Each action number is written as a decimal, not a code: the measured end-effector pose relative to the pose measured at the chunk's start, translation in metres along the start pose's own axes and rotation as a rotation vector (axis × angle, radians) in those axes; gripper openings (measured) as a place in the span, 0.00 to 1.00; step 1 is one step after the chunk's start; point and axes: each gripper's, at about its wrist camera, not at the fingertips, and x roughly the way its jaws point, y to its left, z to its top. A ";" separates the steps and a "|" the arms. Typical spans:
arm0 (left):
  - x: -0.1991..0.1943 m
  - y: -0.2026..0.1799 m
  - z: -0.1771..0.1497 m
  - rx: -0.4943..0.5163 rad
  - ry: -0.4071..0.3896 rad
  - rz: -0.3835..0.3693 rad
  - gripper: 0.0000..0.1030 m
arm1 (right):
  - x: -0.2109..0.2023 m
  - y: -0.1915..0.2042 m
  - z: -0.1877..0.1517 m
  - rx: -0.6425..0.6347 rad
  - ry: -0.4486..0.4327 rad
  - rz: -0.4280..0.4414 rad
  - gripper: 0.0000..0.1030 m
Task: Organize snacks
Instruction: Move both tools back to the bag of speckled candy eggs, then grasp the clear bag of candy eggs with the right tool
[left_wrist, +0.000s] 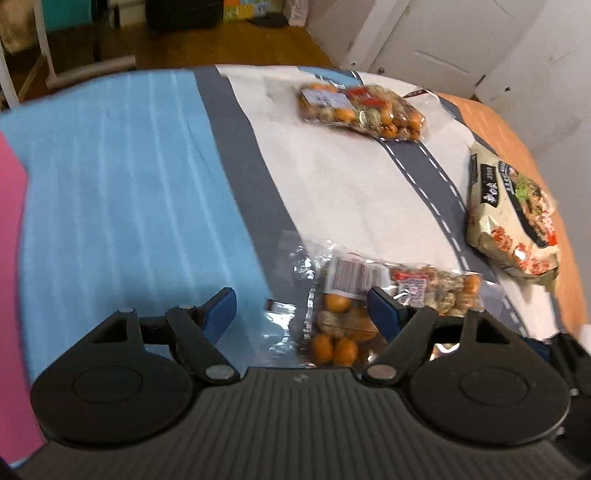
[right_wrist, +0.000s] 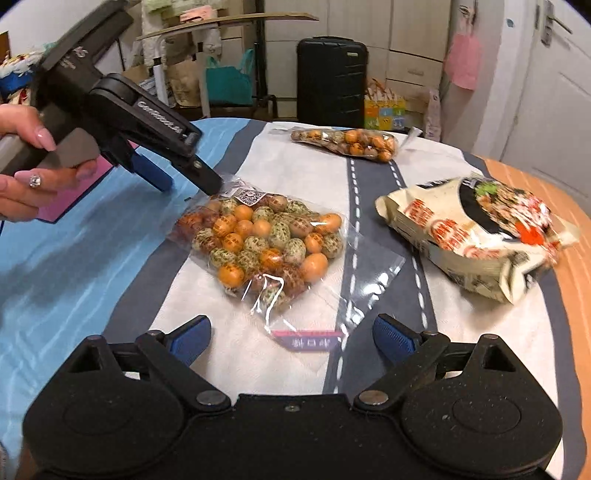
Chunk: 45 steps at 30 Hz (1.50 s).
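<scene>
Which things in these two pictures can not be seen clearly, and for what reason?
- Left wrist view: the near clear bag of snacks is partly hidden by the left hand-held gripper; its barcode label is blurred.
- Right wrist view: whether the left hand-held gripper touches that bag cannot be told; its tips overlap the plastic.
- Right wrist view: the printed packet is motion-blurred, its text unreadable.
- Far bag: too small for detail.

The counter (right_wrist: 524, 177) is round and orange, covered by a road-print cloth (right_wrist: 280, 362) of blue, grey and white. On the cloth's middle lies a clear bag of speckled candies (right_wrist: 266, 240). Beyond that bag rests a second candy bag (right_wrist: 347, 142); right of it, a cream noodle packet (right_wrist: 476, 236).
</scene>
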 end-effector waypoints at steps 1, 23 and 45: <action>0.000 0.000 -0.001 0.002 -0.011 -0.017 0.76 | 0.003 0.001 0.002 -0.010 0.001 0.001 0.94; 0.002 -0.032 -0.030 0.109 -0.025 -0.040 0.86 | 0.013 0.016 0.006 0.035 0.016 -0.101 1.00; 0.000 -0.025 -0.033 0.039 0.071 -0.308 0.82 | 0.017 0.020 0.020 0.052 0.034 -0.097 0.63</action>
